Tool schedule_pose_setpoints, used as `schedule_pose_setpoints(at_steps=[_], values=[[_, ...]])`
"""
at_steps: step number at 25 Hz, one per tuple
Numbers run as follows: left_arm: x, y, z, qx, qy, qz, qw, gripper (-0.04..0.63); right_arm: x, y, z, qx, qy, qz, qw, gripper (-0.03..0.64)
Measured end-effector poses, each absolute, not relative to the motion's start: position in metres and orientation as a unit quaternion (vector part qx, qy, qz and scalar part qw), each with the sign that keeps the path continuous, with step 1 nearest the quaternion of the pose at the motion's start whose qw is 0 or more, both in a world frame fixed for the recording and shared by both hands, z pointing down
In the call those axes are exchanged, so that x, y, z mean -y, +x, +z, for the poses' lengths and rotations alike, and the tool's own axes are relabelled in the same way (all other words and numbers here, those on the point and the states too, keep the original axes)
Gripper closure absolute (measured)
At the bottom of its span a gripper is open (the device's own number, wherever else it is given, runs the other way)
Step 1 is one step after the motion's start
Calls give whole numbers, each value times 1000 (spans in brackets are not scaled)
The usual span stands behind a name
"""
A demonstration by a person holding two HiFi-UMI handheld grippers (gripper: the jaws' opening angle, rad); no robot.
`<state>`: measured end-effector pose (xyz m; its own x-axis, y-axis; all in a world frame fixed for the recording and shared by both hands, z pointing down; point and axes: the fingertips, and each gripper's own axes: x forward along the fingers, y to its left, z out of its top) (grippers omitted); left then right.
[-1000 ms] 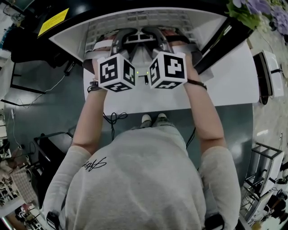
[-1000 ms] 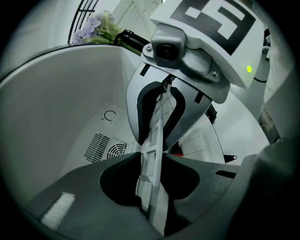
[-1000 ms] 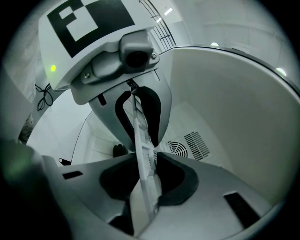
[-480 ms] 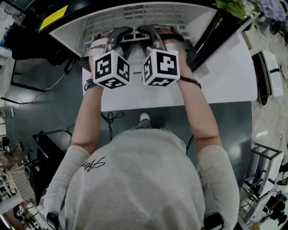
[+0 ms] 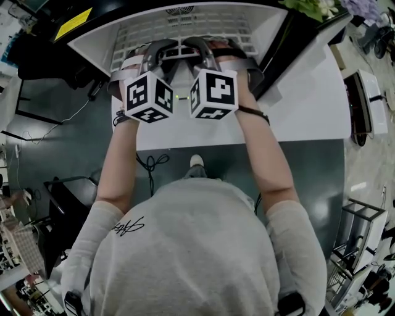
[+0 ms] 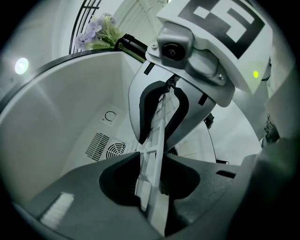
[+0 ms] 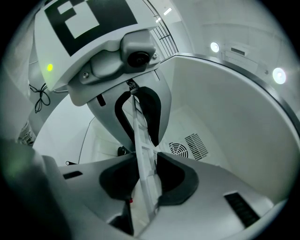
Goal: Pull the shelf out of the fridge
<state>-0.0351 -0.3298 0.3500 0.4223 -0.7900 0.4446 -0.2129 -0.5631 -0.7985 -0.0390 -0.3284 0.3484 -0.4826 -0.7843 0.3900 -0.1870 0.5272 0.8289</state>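
Note:
The white slatted shelf (image 5: 185, 24) lies inside the open fridge (image 5: 92, 52) at the top of the head view. My left gripper (image 5: 157, 58) and right gripper (image 5: 207, 55) reach side by side into the opening and face each other. In the left gripper view the shelf's rim (image 6: 157, 136) runs edge-on between the dark pads, and the left gripper (image 6: 151, 185) is shut on it. The right gripper view shows the same: the shelf rim (image 7: 140, 140) stands in the right gripper (image 7: 143, 180), which is shut on it.
A fan vent (image 6: 115, 150) sits in the fridge's white back wall. A broad white panel (image 5: 308, 105) spreads below and to the right of the opening, with flowers (image 5: 308, 9) above. A cable (image 5: 151, 163) lies on the grey floor by the person's shoe (image 5: 196, 160).
Both grippers have drifted slightly left and up in the head view, still clamped on the shelf. One of the person's two shoes has gone out of sight.

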Motion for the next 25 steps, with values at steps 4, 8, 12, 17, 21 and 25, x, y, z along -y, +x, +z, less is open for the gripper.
schedule_pose_setpoints(at_steps=[4,8,12,17,21,25], values=[[326,-36,349,-326,-773,-428,336,500,324,-40,348,777,312,-372,401,528],[321,-36,349,-326,-773,-428,337,500,319,-40,348,777,312,-372,402,526],[316,-34,350,-327,-772,-427,339,500,314,-38,348,776,313,-374,401,526],[308,-34,348,-328,-771,-427,339,500,307,-38,346,775,314,-376,401,527],[302,-33,347,-329,-771,-427,340,500,300,-37,345,775,314,-376,400,528],[296,-33,345,-333,-768,-426,344,500,295,-36,343,773,315,-380,399,528]])
